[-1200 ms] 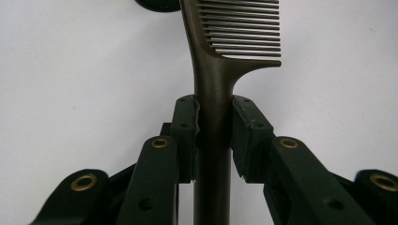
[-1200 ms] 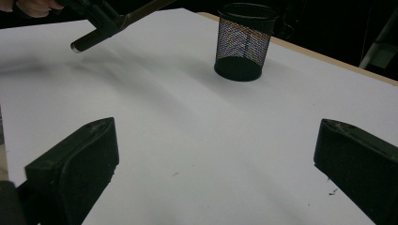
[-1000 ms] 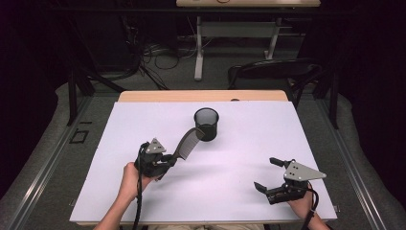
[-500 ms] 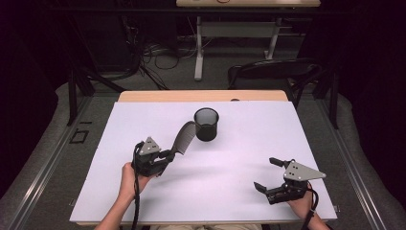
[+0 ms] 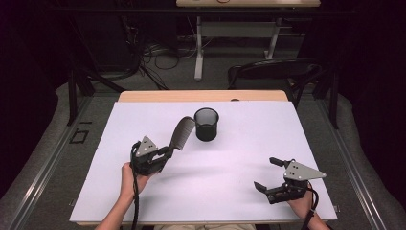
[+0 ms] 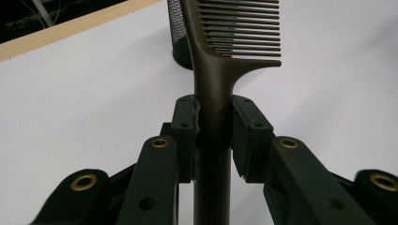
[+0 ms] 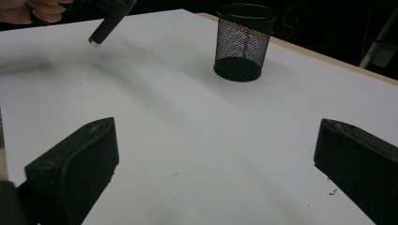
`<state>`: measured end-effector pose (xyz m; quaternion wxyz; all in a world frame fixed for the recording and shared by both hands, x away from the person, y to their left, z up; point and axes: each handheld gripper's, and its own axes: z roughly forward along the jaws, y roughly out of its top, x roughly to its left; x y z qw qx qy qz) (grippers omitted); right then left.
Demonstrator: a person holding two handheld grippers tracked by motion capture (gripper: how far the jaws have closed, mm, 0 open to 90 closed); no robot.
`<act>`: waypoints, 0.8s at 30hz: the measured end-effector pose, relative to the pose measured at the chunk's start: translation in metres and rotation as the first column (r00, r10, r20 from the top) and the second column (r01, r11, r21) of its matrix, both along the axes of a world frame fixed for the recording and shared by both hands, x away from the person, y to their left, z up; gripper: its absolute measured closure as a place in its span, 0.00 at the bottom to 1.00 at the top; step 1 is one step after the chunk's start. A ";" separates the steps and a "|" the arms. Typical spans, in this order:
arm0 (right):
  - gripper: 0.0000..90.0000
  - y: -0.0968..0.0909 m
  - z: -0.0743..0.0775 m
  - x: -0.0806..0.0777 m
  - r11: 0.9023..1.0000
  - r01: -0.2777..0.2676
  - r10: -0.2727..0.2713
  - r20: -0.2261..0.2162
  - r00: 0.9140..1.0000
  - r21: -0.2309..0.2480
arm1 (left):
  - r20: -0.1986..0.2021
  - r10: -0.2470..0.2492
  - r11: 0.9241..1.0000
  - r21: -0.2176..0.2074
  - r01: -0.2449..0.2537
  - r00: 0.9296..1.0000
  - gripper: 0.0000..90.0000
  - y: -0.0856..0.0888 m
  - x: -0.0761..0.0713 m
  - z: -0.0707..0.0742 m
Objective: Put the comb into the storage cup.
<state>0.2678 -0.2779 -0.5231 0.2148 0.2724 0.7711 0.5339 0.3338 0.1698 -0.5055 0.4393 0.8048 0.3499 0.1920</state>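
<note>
Comb (image 6: 213,93) clamped in left gripper (image 5: 162,154) — right gripper (image 5: 269,173) agape

Dark brown comb (image 6: 213,93), black mesh cup (image 5: 206,124), white table (image 5: 249,139)

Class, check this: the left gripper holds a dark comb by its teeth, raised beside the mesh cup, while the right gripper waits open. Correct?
Not quite. The left gripper clamps the comb by its handle, not its teeth, as the left gripper view shows. It is beside the mesh cup, and the right gripper waits open.
</note>
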 end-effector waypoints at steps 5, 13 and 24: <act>0.00 -0.001 0.000 0.000 1.000 0.001 -0.001 -0.004 1.000 -0.004 | 0.024 0.013 1.000 -0.015 -0.012 1.000 0.81 0.000 -0.001 0.000; 0.00 0.000 0.001 -0.001 1.000 0.001 -0.001 0.003 1.000 -0.005 | 0.051 0.029 0.999 -0.038 -0.027 0.998 0.81 0.001 -0.001 0.001; 0.00 0.001 0.000 0.000 1.000 0.004 -0.004 -0.004 1.000 -0.007 | 0.079 0.057 0.996 -0.074 -0.051 0.995 0.81 0.002 0.000 0.004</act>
